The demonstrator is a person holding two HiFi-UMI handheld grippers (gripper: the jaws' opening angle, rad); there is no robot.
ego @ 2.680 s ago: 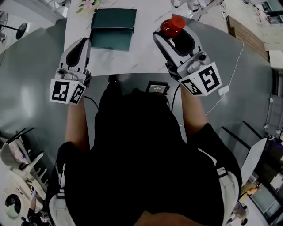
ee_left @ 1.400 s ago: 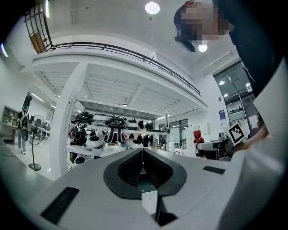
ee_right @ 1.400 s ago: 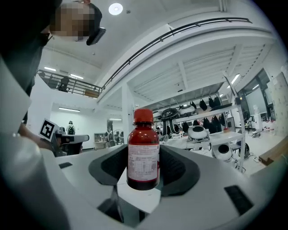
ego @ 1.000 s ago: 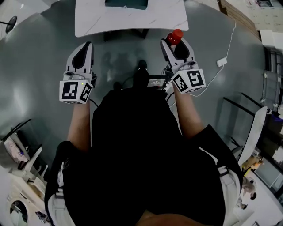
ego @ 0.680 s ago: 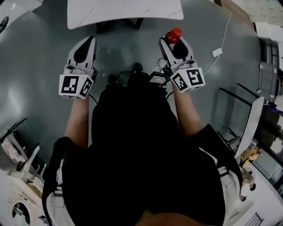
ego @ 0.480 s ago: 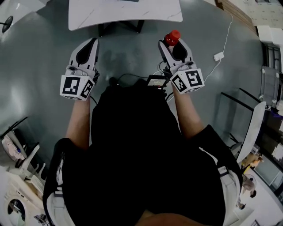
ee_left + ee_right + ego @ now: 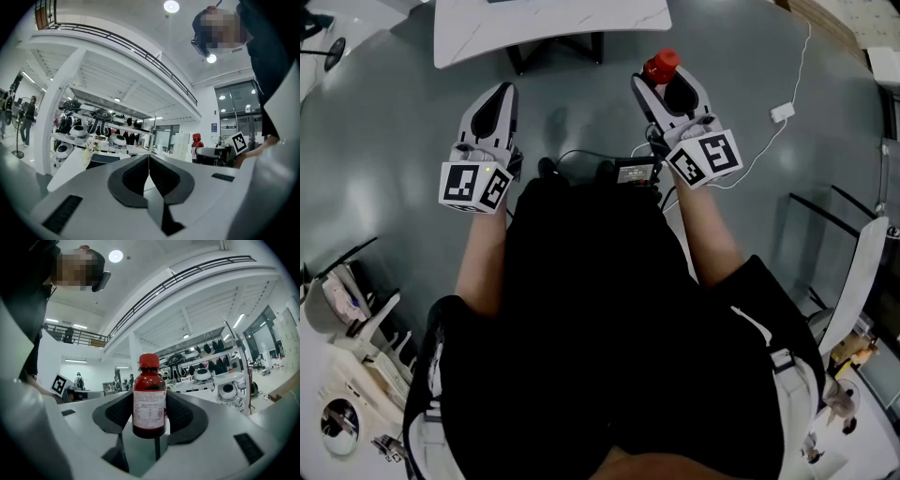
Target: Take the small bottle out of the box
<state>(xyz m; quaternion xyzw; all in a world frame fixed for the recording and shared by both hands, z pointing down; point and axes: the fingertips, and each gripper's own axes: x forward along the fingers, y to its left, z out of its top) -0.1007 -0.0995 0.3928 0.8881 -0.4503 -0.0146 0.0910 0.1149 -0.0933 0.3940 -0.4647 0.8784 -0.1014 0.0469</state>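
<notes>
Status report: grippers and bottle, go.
Right gripper shut on small bottle, upright, held over floor, off the table. Left gripper shut, empty. Nothing in the way.

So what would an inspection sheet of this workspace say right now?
surface: white table, only its near part in view, ahead of the person on a grey floor.
job's things: small bottle, red cap, upright between the right gripper's jaws.
clutter: black device at the person's waist.
grippers: right gripper shut on the small bottle; left gripper shut, empty.
cables: white cable with a plug block on the floor at right; black cable by the device.
surroundings: open hall, mezzanine railing, shelves of white gear, a person far off.
</notes>
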